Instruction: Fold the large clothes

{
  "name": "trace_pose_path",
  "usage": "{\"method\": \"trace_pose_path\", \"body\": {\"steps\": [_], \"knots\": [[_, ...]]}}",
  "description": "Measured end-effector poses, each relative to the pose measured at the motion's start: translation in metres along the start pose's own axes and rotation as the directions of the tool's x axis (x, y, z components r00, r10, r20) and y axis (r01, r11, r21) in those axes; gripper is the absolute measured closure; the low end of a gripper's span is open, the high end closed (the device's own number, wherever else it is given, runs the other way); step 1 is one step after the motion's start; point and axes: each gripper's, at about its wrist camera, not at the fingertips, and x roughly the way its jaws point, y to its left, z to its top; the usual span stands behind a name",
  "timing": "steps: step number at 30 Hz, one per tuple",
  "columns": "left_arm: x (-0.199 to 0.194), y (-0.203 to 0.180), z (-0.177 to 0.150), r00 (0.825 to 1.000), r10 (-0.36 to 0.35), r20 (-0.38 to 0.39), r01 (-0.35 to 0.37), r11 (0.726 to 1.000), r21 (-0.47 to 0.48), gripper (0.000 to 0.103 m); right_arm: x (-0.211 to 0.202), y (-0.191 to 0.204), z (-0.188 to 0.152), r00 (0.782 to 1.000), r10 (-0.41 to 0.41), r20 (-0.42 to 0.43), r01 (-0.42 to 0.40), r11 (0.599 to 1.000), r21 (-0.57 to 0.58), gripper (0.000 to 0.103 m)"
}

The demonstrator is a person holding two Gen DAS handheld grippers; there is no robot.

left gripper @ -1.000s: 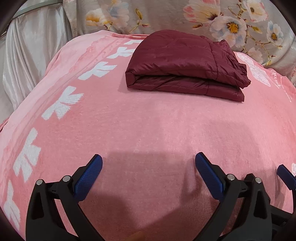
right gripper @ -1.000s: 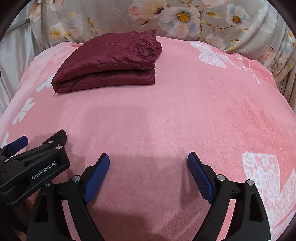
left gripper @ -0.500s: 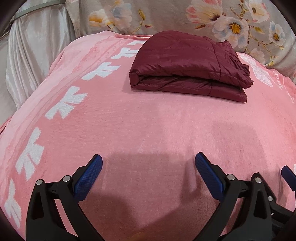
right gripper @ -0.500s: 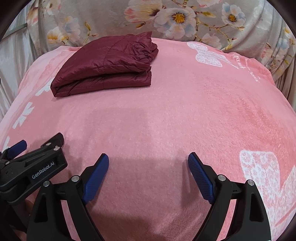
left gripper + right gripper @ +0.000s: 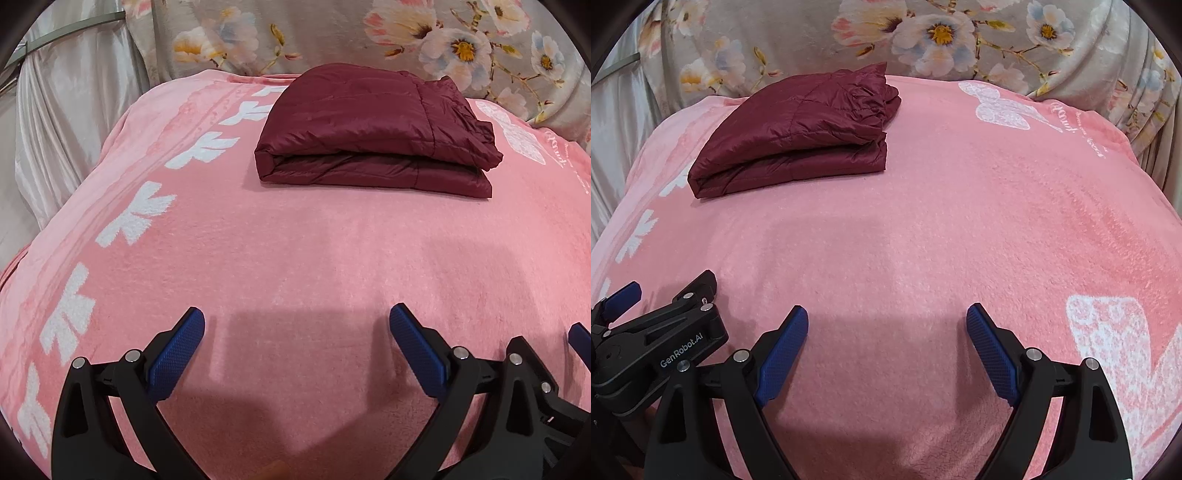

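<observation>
A dark red quilted jacket [image 5: 373, 129] lies folded into a compact rectangle at the far side of a pink blanket [image 5: 314, 251]; the right wrist view shows the jacket [image 5: 798, 136] at upper left. My left gripper [image 5: 297, 321] hovers open over bare blanket near the front, well short of the jacket, nothing between its blue pads. My right gripper [image 5: 886, 317] is open too, beside the left one, also over bare blanket. The left gripper's black body [image 5: 661, 343] shows at the lower left of the right wrist view.
The pink blanket bears white leaf shapes [image 5: 140, 214] along its left side and a white butterfly print [image 5: 1123, 350] at the right. A grey floral cloth [image 5: 923, 40] hangs behind it. Pale satin drapery [image 5: 62, 118] falls at the far left.
Both views have shifted only slightly; the jacket sits a little differently in frame. Both grippers stay open over the same patch of blanket.
</observation>
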Motion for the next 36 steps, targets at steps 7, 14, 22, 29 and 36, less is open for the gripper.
{"method": "trace_pose_path", "body": {"steps": [7,14,22,29,36], "knots": [[-0.0002,-0.0007,0.0,1.0,0.006,0.0,-0.006,1.0,-0.001,0.005,-0.0027,0.0021,0.0001,1.0,-0.015,0.009,0.015,1.0,-0.007,0.017],[-0.0009,0.0005,-0.0006,1.0,0.007,0.004,-0.007,1.0,-0.014,0.005,-0.0065,0.0046,-0.0001,0.999,-0.014,0.031,0.015,1.0,-0.017,0.017],[-0.0037,0.0003,-0.0017,1.0,0.011,0.012,-0.011,1.0,-0.019,0.005,-0.008,0.0051,0.0,0.999,-0.012,0.036,0.013,1.0,-0.018,0.017],[-0.0036,0.0007,-0.0016,1.0,0.012,0.012,-0.012,1.0,-0.018,0.005,-0.0087,0.0045,0.0002,0.999,-0.013,0.038,0.013,1.0,-0.019,0.017],[-0.0035,0.0004,-0.0018,1.0,0.015,0.011,-0.014,1.0,-0.018,0.005,-0.0088,0.0044,0.0001,0.999,-0.013,0.039,0.014,1.0,-0.02,0.017]]}}
